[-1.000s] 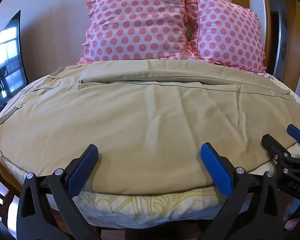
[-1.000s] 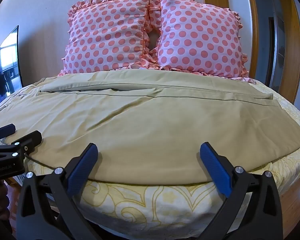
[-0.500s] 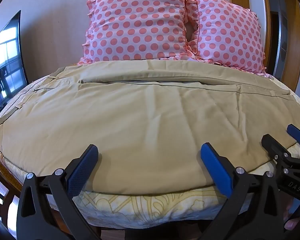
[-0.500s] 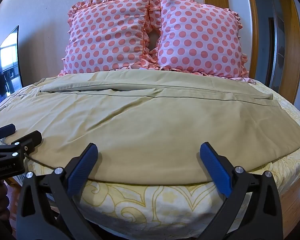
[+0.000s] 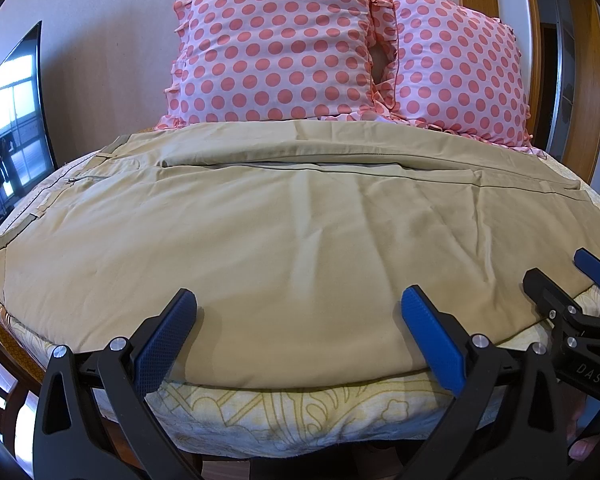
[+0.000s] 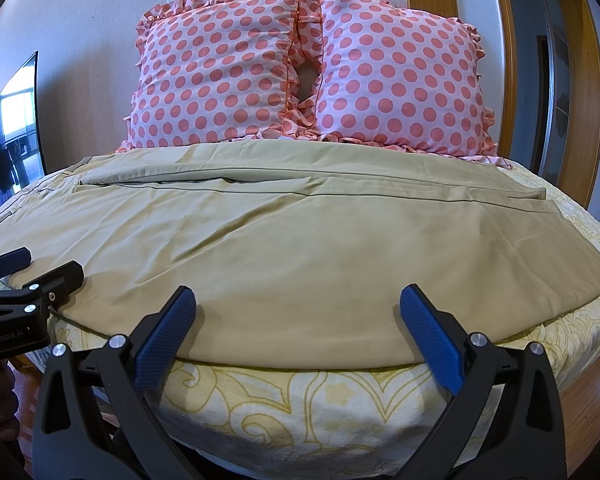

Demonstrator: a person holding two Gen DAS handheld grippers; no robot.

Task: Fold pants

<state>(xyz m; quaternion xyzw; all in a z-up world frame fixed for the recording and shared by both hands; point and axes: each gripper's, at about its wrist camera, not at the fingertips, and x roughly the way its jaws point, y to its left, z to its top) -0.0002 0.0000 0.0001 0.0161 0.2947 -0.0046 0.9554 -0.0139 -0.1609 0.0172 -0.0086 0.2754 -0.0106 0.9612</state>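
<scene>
Tan pants [image 5: 292, 232] lie spread flat across the bed, waistband to the left, legs running to the right; they also show in the right wrist view [image 6: 300, 248]. My left gripper [image 5: 296, 312] is open and empty, its blue pads just above the pants' near edge. My right gripper [image 6: 296, 312] is open and empty over the near edge further right. Each gripper shows in the other's view: the right gripper [image 5: 568, 280] at the right, the left gripper [image 6: 36, 268] at the left.
Two pink polka-dot pillows [image 5: 276, 48] [image 6: 396, 76] stand against the wall behind the pants. The bed's yellow patterned cover [image 6: 300, 396] hangs over the near edge. A dark screen [image 5: 12, 120] stands at the left, a wooden door frame [image 6: 588, 80] at the right.
</scene>
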